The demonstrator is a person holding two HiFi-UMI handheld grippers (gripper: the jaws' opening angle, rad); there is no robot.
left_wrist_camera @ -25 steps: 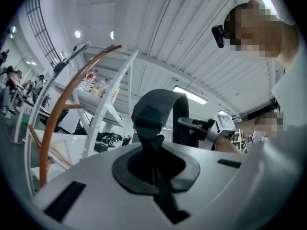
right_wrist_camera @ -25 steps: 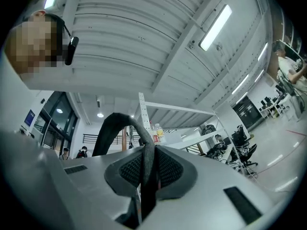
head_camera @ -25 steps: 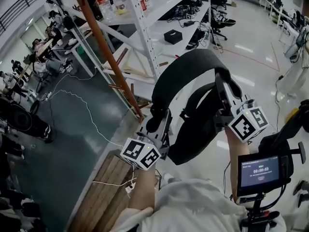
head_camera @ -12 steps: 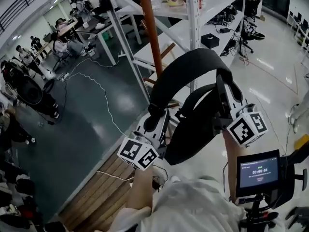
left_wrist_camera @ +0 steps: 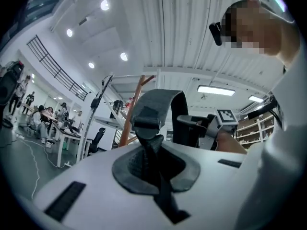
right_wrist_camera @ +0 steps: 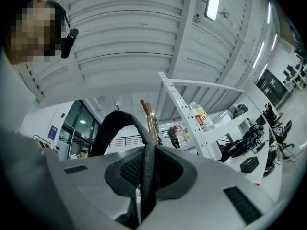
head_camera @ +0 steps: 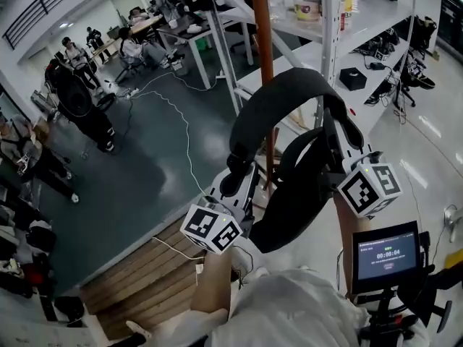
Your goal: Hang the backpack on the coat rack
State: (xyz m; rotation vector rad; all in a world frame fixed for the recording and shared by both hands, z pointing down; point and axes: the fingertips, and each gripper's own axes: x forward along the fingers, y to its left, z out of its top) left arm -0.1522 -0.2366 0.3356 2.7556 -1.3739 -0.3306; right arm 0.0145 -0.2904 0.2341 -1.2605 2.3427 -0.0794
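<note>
A black backpack (head_camera: 293, 204) hangs in front of me by its padded strap (head_camera: 286, 89), which arches between both grippers. My left gripper (head_camera: 235, 170) is shut on the strap's left end (left_wrist_camera: 149, 145). My right gripper (head_camera: 335, 134) is shut on the right end (right_wrist_camera: 147, 174). The reddish-brown coat rack pole (head_camera: 263, 42) rises straight behind the strap's arch and passes out of sight behind the bag. Both gripper views point steeply up, with the pole (left_wrist_camera: 132, 111) (right_wrist_camera: 150, 121) just beyond the jaws. No hook of the rack is visible.
White metal shelving (head_camera: 340, 56) with bottles and boxes stands right behind the pole. A wooden platform (head_camera: 145, 280) lies at lower left, and a white cable (head_camera: 181, 132) crosses the dark floor. People stand at the far left. A small monitor (head_camera: 387, 255) sits at lower right.
The view has swung toward the rack: the pole, earlier up and to the left, now stands upright just behind the strap's arch. Both grippers keep the same hold on the strap.
</note>
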